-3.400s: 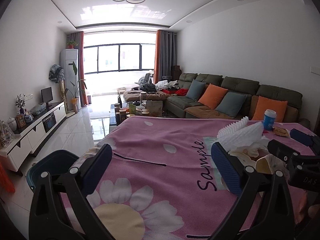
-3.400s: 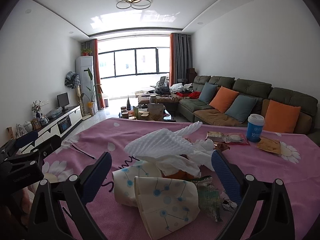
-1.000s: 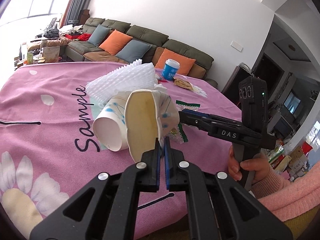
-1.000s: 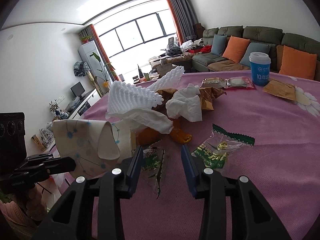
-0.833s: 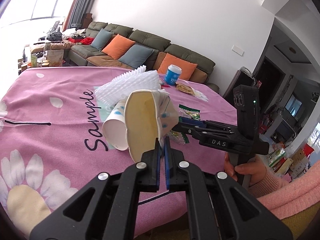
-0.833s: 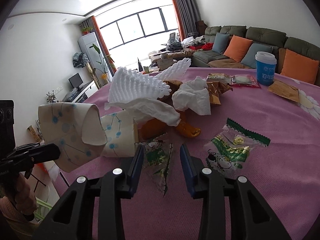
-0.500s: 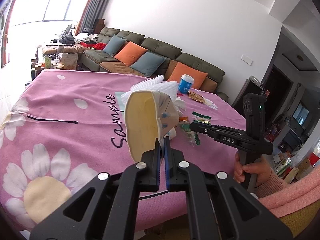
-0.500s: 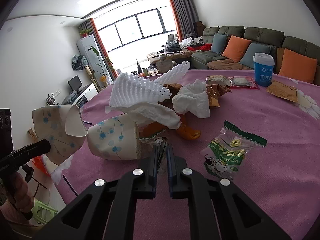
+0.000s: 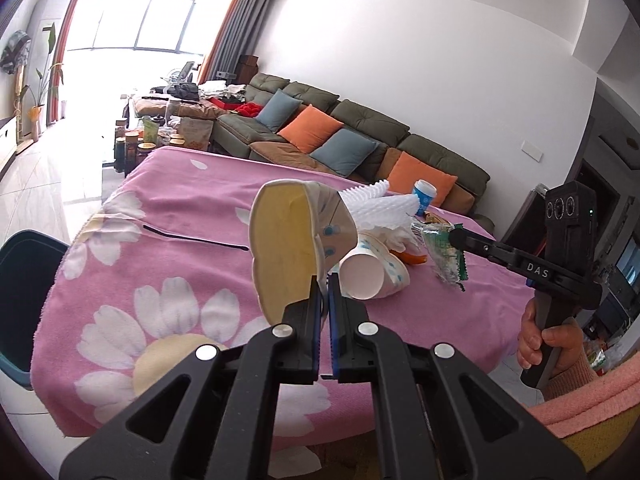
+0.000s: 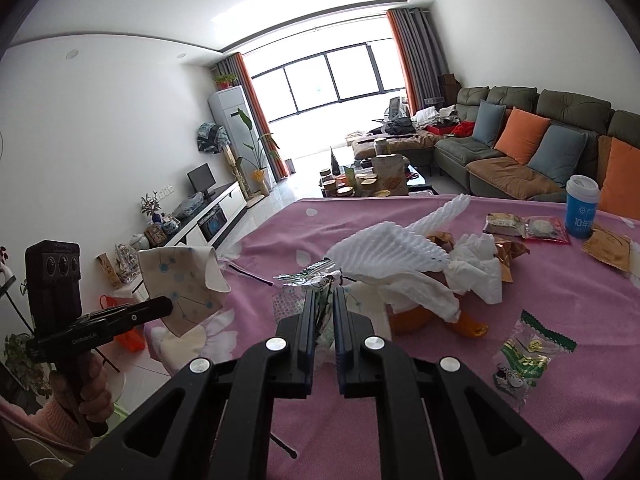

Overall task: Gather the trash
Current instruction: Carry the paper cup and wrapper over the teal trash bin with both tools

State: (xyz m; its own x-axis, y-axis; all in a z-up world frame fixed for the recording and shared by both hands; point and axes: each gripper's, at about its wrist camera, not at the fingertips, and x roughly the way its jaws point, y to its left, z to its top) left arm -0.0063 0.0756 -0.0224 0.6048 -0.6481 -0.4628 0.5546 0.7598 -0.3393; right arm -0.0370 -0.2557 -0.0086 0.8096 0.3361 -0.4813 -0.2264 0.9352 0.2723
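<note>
Living room with a pink daisy tablecloth [image 10: 460,392] over the table, and the big change is that the right gripper [image 10: 322,300], spread a second ago, has now pinched the green snack wrapper [image 9: 444,256] and lifted it, while the left gripper [image 9: 324,286] stays clamped on a squashed paper cup [image 9: 292,240], so two pieces look ready for the teal bin [image 9: 20,288] at 9 o'clock. Count left on the table: one paper cup [image 9: 374,272] on its side, one white foam net [image 10: 390,252], one green wrapper [image 10: 528,356] at 4 o'clock, one blue cup [image 10: 582,206] at 2 o'clock.

Daylight floods your room from the big window [image 10: 332,76], which blows out to white glare. The white walls [image 9: 420,60] glow evenly and shadows stay soft. Your fisheye lenses bend straight lines and darken every corner.
</note>
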